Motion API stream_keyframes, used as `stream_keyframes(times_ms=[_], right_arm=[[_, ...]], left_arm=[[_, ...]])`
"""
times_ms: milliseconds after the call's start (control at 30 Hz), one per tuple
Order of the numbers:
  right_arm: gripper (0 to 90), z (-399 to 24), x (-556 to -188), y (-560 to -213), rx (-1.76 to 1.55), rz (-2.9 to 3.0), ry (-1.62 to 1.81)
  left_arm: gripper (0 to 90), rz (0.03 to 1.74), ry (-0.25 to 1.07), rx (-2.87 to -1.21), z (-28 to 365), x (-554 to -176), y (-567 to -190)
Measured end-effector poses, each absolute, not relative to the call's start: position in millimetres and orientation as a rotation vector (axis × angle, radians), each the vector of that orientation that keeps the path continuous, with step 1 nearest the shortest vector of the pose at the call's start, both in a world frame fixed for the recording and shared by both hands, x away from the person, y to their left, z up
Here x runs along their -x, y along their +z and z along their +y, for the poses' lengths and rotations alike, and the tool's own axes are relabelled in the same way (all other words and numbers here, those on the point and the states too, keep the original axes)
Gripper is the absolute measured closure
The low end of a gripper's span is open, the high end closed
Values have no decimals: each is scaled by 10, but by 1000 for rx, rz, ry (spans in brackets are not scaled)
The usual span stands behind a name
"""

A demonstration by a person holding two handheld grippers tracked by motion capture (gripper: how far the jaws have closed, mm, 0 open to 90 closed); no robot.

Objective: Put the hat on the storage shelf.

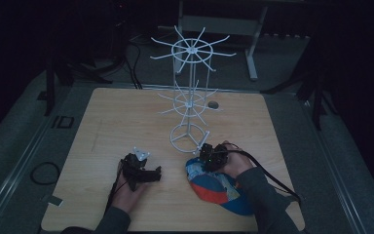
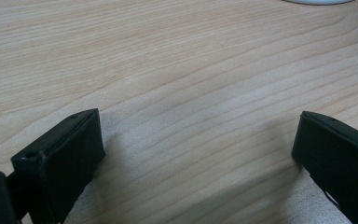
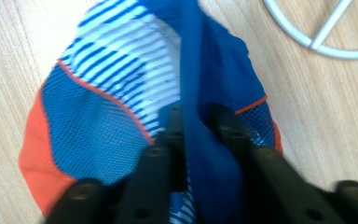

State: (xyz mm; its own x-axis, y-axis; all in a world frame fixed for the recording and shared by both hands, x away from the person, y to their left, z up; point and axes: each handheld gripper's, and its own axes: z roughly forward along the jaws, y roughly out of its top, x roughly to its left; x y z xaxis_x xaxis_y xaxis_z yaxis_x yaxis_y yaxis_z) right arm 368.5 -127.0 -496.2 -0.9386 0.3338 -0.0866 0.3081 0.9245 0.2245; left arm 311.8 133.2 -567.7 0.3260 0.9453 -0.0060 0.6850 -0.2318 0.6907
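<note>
The table (image 1: 126, 112) is light wood, square, in a dim room with dark floor around it.

At the left of the high view, the left gripper (image 1: 152, 174) lies low over bare wood, held in a hand that comes in from the bottom edge, its cable trailing back toward the sleeve. In the left gripper view its two black jaws stand wide apart with nothing between them, just wood grain and their shadows beneath.

Behind the middle of the table stands a white wire rack (image 1: 191, 92), upright, with two rings of spokes on a thin pole and a round base ring resting on the wood. The base ring (image 3: 324, 35) also shows at the top right of the right gripper view.

Right of centre, just in front of the rack base, lies the cap (image 1: 219, 187), blue with orange panels and a patch of blue and white stripes, sitting on the table near the front edge. The right gripper (image 1: 205, 158) is on its far end. In the right gripper view the jaws are pinched on a raised fold of the cap's (image 3: 121, 107) blue fabric, the rest of the cap spreading out on the wood beyond
</note>
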Motion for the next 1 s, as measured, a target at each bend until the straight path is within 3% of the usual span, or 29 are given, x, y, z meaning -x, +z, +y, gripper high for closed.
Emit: stream_keyframes(times_ms=[167,1000], right_arm=[[872,-1282,-3647,-4884,-484,2912,351],[880,-1831,-3503,-4290,-604,2684,774]], left_arm=[[24,1430,567,-1999,1332,-3118,-5678],[24,1432,563,-1997,1330,-3117,-5677]])
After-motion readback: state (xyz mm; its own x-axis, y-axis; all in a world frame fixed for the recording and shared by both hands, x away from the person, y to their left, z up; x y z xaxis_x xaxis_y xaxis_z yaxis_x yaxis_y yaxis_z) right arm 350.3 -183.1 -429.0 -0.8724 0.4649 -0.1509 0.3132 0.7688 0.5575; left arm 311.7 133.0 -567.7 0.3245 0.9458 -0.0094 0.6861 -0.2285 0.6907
